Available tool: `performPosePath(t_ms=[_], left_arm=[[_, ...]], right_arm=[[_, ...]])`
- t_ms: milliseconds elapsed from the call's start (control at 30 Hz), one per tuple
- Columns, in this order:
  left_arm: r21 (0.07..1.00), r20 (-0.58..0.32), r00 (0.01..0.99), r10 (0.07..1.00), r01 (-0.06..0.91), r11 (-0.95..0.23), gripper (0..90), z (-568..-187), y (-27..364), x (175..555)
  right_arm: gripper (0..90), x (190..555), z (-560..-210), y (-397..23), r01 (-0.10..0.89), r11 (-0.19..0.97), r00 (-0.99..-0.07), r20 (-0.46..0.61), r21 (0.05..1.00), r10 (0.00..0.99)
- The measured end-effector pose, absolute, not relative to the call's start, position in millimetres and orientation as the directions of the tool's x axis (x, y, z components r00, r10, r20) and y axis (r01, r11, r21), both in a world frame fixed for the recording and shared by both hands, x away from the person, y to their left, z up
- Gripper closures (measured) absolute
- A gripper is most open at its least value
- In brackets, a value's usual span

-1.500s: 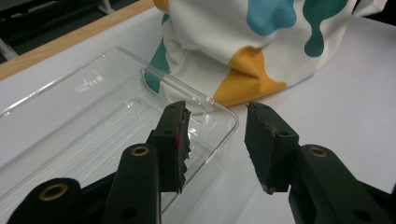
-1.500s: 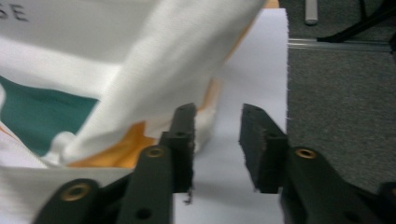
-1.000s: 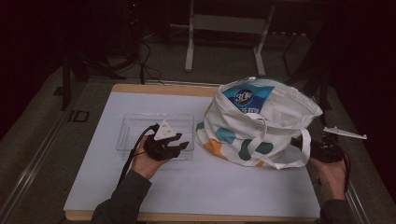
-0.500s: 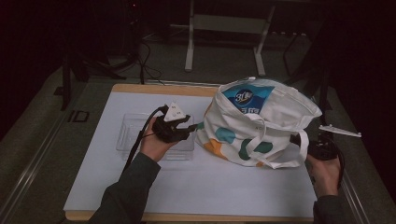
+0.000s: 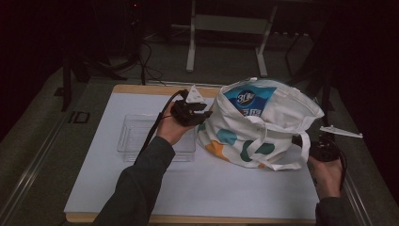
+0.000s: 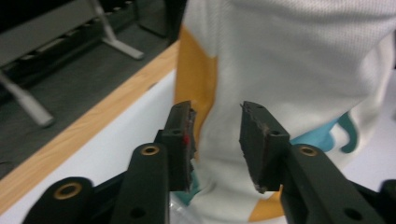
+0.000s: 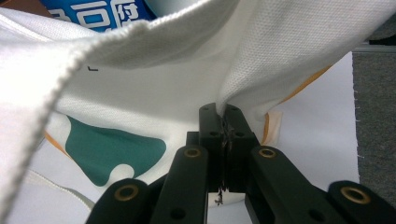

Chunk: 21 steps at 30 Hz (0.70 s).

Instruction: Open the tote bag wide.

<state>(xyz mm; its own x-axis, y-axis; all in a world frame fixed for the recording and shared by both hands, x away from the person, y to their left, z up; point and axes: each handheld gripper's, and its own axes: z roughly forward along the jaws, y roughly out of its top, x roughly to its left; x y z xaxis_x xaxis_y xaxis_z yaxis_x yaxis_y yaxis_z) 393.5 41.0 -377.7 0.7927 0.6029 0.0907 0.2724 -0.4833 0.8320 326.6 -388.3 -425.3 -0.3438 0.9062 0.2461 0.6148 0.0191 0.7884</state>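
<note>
A white cloth bag (image 5: 263,122) with teal and orange patches stands on the right half of the table, and a blue package (image 5: 249,96) shows in its mouth. My left gripper (image 5: 207,112) hovers at the bag's upper left side. Its jaws (image 6: 215,135) have just been closing but stand apart, with the bag's cloth (image 6: 289,60) behind them and nothing pinched. My right gripper (image 5: 306,142) is at the bag's right side. There its jaws (image 7: 225,121) are shut on a fold of the bag's cloth (image 7: 163,93), below the blue package (image 7: 93,14).
A clear plastic tray (image 5: 136,136) lies left of the bag on the white mat (image 5: 211,188). The wooden table edge (image 5: 141,88) runs along the back. Beyond it stand metal stand legs (image 5: 190,47) and cables on a dark floor.
My left hand has lifted off the clear tray and moved up and right to the bag's left side. The right hand has stayed at the bag's right side.
</note>
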Motion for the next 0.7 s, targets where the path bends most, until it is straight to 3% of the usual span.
performPosePath(t_ms=[100, 233, 433, 700], left_arm=[[0.833, 0.089, 0.798, 0.596, 0.268, -0.484, 61.2, -380.0, 36.0, 398.2], [0.816, 0.096, 0.792, 0.602, 0.284, -0.503, 67.9, -382.0, 30.5, 403.7], [0.808, 0.107, 0.79, 0.604, 0.284, -0.516, 88.4, -381.2, 27.7, 404.5], [0.818, 0.085, 0.786, 0.613, 0.296, -0.493, 90.0, -378.8, 33.9, 405.8]], right_arm=[[88.8, 326.4, -424.8, -388.8, 0.616, 0.021, -0.345, 0.246, 0.787, 0.906], [88.9, 326.6, -424.8, -388.5, 0.615, 0.02, -0.345, 0.247, 0.789, 0.905], [89.0, 326.2, -423.1, -388.6, 0.608, 0.018, -0.346, 0.245, 0.794, 0.906], [89.2, 325.8, -420.2, -387.6, 0.597, 0.015, -0.349, 0.243, 0.802, 0.905]])
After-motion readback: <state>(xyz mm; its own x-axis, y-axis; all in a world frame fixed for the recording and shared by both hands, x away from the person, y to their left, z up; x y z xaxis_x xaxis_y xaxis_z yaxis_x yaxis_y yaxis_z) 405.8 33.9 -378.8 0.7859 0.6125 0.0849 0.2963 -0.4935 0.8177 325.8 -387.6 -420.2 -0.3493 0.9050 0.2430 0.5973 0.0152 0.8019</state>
